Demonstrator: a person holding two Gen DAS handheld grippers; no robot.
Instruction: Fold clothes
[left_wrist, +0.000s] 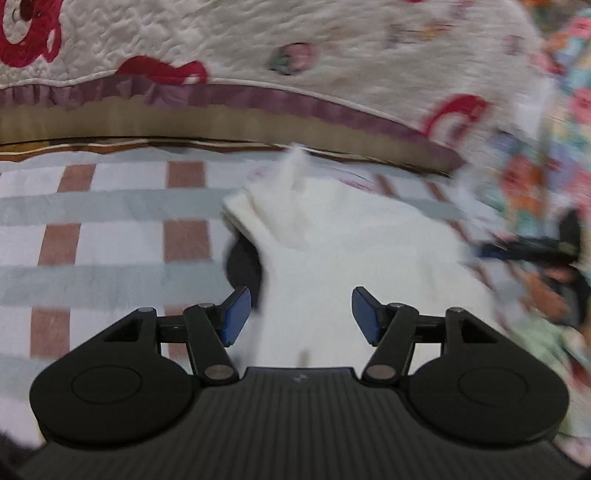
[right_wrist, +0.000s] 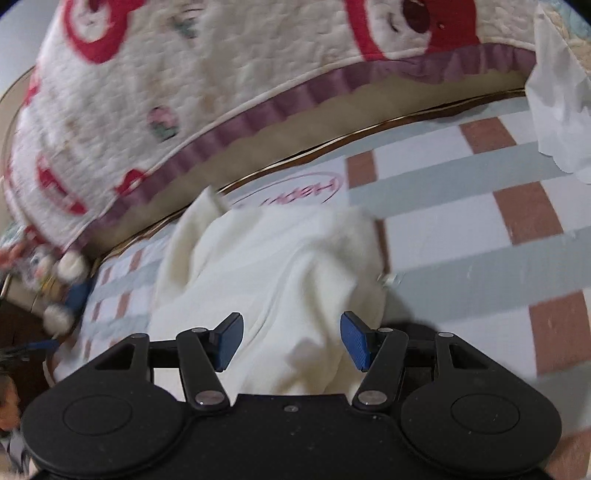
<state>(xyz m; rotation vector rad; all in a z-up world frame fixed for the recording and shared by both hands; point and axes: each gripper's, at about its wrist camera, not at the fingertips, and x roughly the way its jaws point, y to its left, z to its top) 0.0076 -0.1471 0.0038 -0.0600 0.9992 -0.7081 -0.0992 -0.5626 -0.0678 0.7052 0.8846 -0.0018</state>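
Left wrist view: checked sheet (left_wrist: 110, 229) under cream garment (left_wrist: 332, 258), quilt (left_wrist: 258, 44) behind; both claws spread apart.

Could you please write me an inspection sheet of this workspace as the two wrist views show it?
Surface: checked sheet with white, grey and brown squares, an oval pink logo printed on it.
Job's things: cream-white knit garment, rumpled and heaped on the sheet, not yet folded flat.
Clutter: white crumpled cloth at the far right; small plush toy at the left edge.
Grippers: left gripper open, holding nothing, garment between its blue pads; right gripper open, poised over the garment.
Cables: nothing seen.
Surroundings: quilted cream bedspread with red motifs and mauve frill; floral fabric, blurred.
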